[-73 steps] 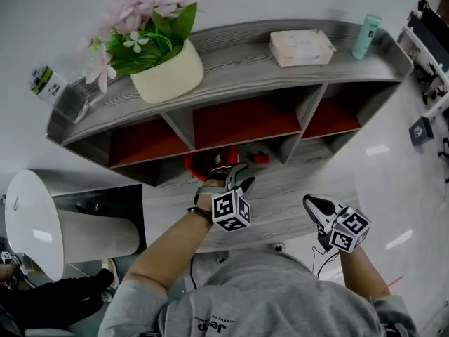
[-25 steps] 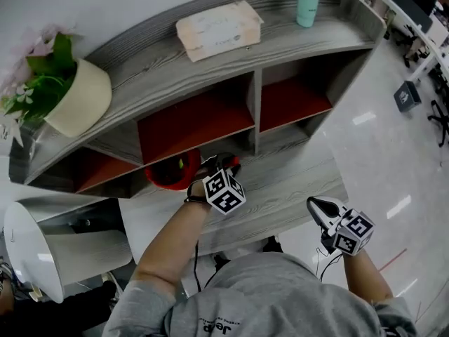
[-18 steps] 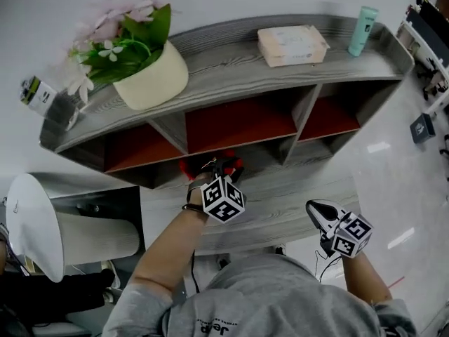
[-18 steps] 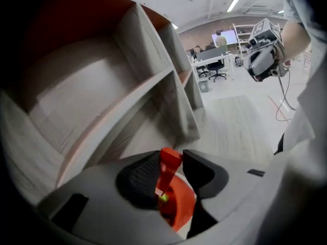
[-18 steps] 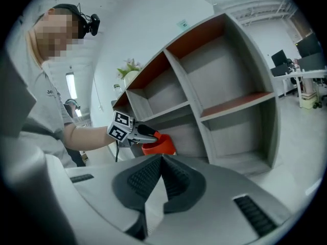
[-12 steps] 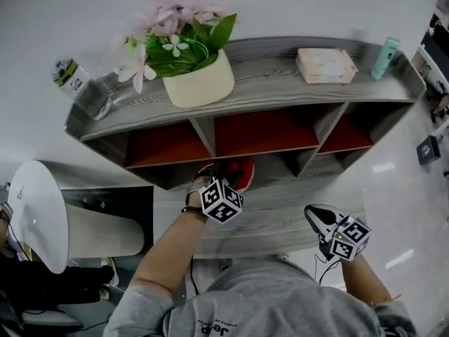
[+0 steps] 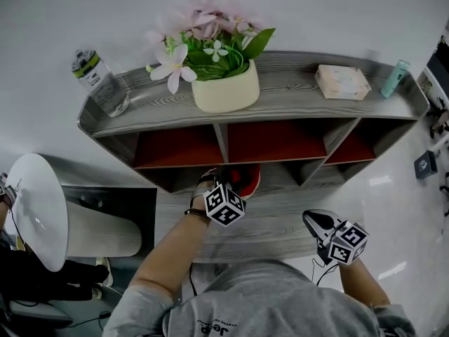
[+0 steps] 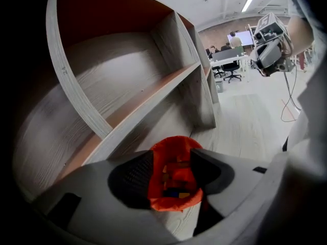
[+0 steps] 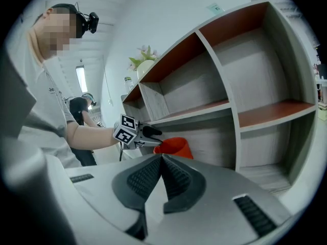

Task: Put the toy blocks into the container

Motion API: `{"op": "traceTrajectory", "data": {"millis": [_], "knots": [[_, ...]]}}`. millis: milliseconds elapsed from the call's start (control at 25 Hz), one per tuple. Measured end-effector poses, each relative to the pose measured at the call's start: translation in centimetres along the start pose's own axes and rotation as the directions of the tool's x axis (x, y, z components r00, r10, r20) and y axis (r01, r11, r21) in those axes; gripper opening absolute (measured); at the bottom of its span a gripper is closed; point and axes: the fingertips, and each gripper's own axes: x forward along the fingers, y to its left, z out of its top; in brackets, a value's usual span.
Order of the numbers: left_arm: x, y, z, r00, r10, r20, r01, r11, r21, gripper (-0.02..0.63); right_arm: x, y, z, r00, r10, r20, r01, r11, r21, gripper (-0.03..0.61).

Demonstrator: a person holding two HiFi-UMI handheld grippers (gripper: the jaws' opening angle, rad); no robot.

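A red container [image 7: 245, 179] stands on the grey table [image 7: 280, 223] in front of the shelf unit. Several toy blocks [image 8: 177, 184] lie inside it, blue and yellow among them. My left gripper [image 7: 223, 182] points down into the container [image 8: 171, 204]. Its jaws have just been opening and stand open, with only the container's mouth showing in the gap and no pad pressing on anything. From the right gripper view, the left gripper [image 9: 155, 132] hovers at the rim of the container [image 9: 175, 146]. My right gripper [image 7: 313, 217] hangs apart at the table's right end, shut [image 9: 161, 157] and empty.
The grey shelf unit [image 7: 224, 142] with red-backed compartments rises just behind the container. On top stand a flower pot [image 7: 224, 93], a bottle [image 7: 98, 83], a tissue pack [image 7: 342, 81] and a teal tube [image 7: 394, 78]. A white lamp-like object [image 7: 42, 209] stands at the left.
The head camera has swung, so the shelf sits differently in the picture. My left gripper has come from beside the container to right behind it. The right gripper holds its place.
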Motion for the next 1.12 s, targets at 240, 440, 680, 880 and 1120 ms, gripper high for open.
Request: {"op": "traceTrajectory", "data": {"millis": [240,440,680,880,1120], "knots": [[-0.7,0.1,0.0,1.000,0.005,0.002,-0.005,1.000,-0.008,0.265,0.2,0.1,0.5,1.000,0.011,0.003,-0.011,1.000,-0.006,0.018],[-2.3,0.3,0.4,0.999,0.014,0.036,-0.012,0.998,-0.058,0.265,0.5,0.4,1.1,1.000,0.022,0.008,-0.022,1.000,-0.020,0.018],[-6.4,0.3,1.1,0.989,0.000,0.150,0.033,0.976,-0.216,0.265,1.1,1.4,2.5,0.999,0.043,0.025,-0.042,0.998,-0.054,0.018],[-11.9,0.6,0.6,0.958,0.011,0.286,0.107,0.914,-0.392,0.221,1.7,2.7,4.8,0.997,0.067,0.047,-0.062,0.993,-0.106,0.018],[-17.7,1.3,-0.7,0.922,0.084,0.377,0.128,0.853,-0.505,0.198,2.8,4.4,6.9,0.991,0.110,0.078,-0.097,0.983,-0.157,0.018]]}}
